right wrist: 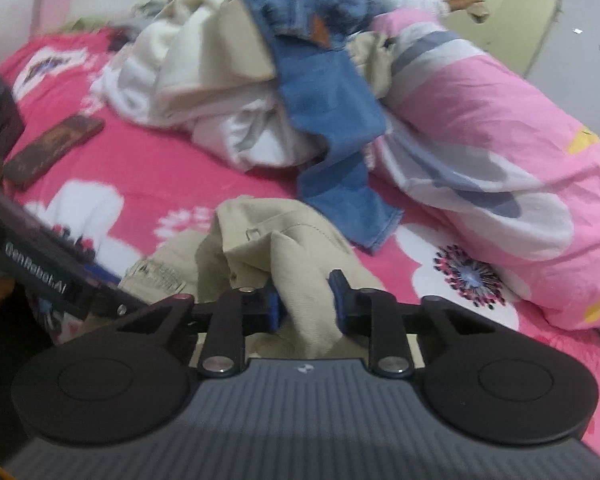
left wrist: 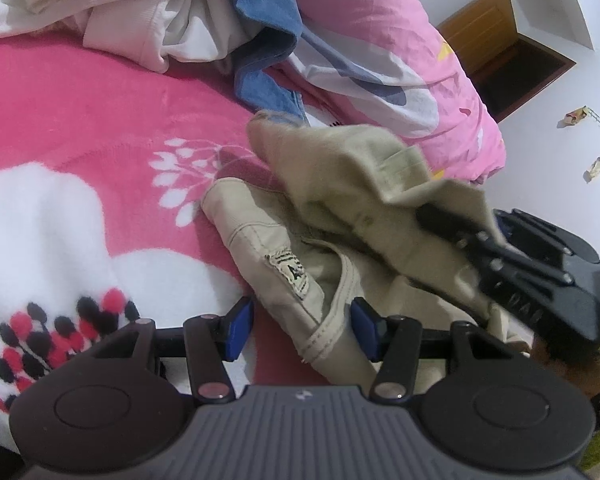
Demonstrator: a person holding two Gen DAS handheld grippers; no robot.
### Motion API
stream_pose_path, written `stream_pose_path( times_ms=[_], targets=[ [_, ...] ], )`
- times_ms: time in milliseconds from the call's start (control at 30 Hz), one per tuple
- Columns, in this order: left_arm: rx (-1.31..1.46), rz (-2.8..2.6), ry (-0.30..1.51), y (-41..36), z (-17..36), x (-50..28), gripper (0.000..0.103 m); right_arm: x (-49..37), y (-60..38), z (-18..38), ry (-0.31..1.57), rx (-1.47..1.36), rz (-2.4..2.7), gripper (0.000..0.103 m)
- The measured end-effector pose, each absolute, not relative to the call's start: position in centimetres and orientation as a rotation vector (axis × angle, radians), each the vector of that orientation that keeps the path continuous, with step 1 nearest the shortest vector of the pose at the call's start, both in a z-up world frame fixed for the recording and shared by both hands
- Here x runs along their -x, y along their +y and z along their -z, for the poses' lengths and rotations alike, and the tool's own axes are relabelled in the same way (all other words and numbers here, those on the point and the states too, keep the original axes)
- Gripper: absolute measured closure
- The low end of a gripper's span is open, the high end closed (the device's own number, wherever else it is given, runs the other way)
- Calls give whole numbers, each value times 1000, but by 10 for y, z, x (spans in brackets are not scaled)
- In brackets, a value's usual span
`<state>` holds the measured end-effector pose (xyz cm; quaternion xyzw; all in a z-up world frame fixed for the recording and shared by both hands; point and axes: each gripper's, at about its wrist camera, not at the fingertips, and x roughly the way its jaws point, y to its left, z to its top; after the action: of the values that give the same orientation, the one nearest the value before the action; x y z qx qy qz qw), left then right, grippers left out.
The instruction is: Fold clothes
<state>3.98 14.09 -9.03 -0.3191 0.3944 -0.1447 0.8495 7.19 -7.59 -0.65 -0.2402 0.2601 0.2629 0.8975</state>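
Left gripper (left wrist: 302, 330) is sitting low over the bed (left wrist: 80, 120), blue pads spread apart, with a seamed edge of the khaki garment (left wrist: 340, 208) running up between them; no pinch that I can make out, cloth is just passing through the gap. The garment itself is lying crumpled at the near edge of the bed, label patch (left wrist: 292, 272) facing up, belt-loop end bunched and partly lifted off the pink blanket. Looks like cotton twill: light, limp, no stiffness except at the stitched hems and waistband, so it's going to sag and drape wherever it isn't supported. Not slippery, not fragile. I'd judge the doubled seams or the waistband corners the best hold, since thin single layers will slip out or drag unevenly. Right gripper (right wrist: 305, 300) is wrapped around a raised fold of the same khaki cloth, which fills the space between its pads; whether it's actually biting I can't tell, the pads don't look fully together. Behind, jeans (right wrist: 332, 120) and a heap of pale clothes (right wrist: 204, 92) are piled by the pink quilt (right wrist: 500, 140), well apart from the khaki piece.
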Motion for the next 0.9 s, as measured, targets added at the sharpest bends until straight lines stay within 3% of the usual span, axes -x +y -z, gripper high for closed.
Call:
stream_pose_path(
  times_ms=[433, 800, 900],
  targets=[
    [701, 313, 839, 141, 88, -43, 49, -79, -165, -28, 453, 139, -339, 87],
    [771, 304, 882, 138, 90, -68, 50, -122, -272, 49, 637, -213, -115, 87],
    [768, 290, 887, 134, 90, -75, 64, -124, -295, 72, 671, -366, -124, 87]
  ],
)
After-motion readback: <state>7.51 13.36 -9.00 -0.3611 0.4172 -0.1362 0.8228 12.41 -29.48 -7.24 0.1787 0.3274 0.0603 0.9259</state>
